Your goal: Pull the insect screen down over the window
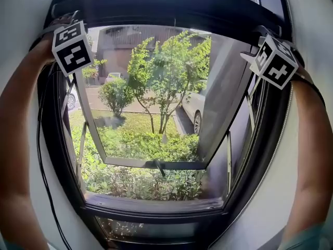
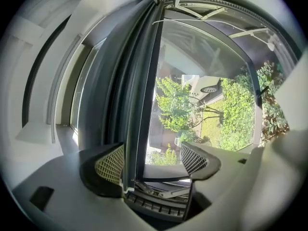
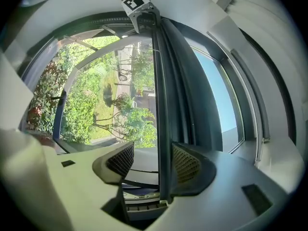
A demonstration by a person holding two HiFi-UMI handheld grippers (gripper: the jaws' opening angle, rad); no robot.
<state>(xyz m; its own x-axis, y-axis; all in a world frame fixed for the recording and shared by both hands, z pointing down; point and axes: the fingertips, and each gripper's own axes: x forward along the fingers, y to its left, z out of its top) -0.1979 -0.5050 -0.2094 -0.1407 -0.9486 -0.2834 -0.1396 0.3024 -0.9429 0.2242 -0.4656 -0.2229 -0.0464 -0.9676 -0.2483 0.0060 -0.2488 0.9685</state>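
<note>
Left hand-held gripper (image 2: 151, 160), right hand-held gripper (image 3: 153, 162), parted around screen bar (image 2: 144, 105)

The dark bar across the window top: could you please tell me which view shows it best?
The head view: the dark bar shows end to end. The gripper views foreshorten it, running between the open jaws of the left gripper and right gripper.

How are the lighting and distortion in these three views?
Head view: sunny garden backlights the window frame, leaving it near black; fisheye bows it. Left gripper view: the dark bar between the open jaws is silhouetted; corners vignette black. Right gripper view: same bowing, sharp focus, jaws evenly lit.
</note>
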